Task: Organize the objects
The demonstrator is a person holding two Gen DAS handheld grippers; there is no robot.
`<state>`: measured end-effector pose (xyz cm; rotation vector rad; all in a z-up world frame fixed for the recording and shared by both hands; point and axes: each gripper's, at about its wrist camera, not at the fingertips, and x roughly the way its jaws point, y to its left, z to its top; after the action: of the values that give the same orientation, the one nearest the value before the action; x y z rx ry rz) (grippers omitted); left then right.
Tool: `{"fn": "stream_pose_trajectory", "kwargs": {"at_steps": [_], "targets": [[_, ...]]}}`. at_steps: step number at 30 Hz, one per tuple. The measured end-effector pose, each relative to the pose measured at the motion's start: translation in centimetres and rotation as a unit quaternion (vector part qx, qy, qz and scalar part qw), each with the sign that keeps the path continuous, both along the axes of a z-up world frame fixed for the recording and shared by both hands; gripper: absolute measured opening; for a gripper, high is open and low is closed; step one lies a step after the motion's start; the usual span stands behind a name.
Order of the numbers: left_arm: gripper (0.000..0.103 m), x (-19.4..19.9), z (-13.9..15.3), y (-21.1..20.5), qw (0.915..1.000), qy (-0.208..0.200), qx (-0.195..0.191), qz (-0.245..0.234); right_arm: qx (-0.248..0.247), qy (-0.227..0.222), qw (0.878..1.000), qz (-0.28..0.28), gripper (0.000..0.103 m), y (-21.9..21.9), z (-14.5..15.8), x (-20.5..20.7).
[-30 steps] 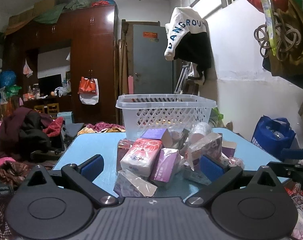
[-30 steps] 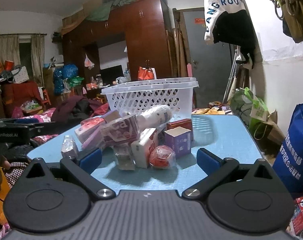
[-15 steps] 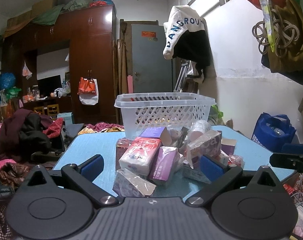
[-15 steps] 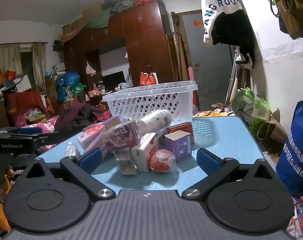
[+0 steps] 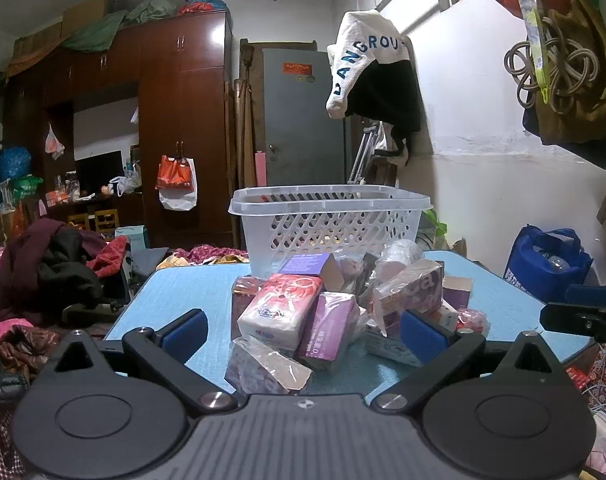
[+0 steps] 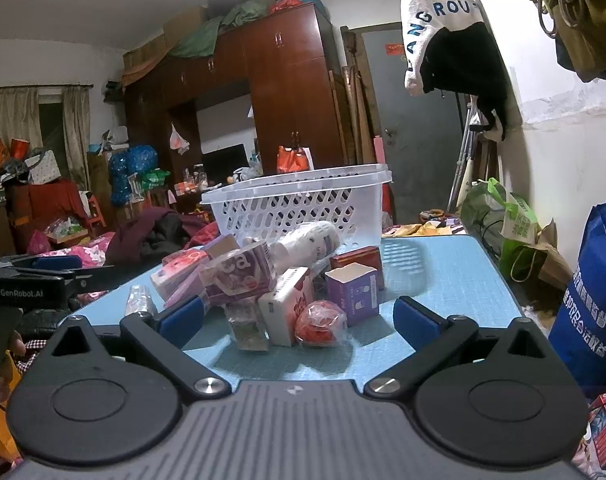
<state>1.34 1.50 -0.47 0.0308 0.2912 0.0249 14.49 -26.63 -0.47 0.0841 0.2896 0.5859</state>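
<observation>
Hovering spread and empty, left gripper (image 5: 301, 330) and right gripper (image 6: 299, 318) face the packet pile (image 6: 263, 280); white basket (image 5: 329, 220) behind; sorting seemingly barely begun.

baskets: 1 (image 5: 330, 216) | tables: 1 (image 5: 175, 292) | blue bags: 1 (image 5: 547, 260)

Lived-in home bedrm: wardrobe (image 5: 183, 128), clothes pile (image 5: 51, 264), hung hoodie (image 5: 367, 68).

Right gripper (image 6: 293, 322) wide open over the table (image 6: 443, 280), pile (image 6: 271, 280) sitting before the basket (image 6: 303, 208).
</observation>
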Motion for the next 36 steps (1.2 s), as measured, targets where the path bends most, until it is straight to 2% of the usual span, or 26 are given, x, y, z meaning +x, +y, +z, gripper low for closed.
{"fn": "stream_pose_trajectory", "kwargs": {"at_steps": [36], "targets": [[0.103, 0.02, -0.59, -0.17, 1.0, 0.005, -0.005, -0.004, 0.002, 0.01, 1.0, 0.01, 0.103, -0.12, -0.41, 0.15]]}}
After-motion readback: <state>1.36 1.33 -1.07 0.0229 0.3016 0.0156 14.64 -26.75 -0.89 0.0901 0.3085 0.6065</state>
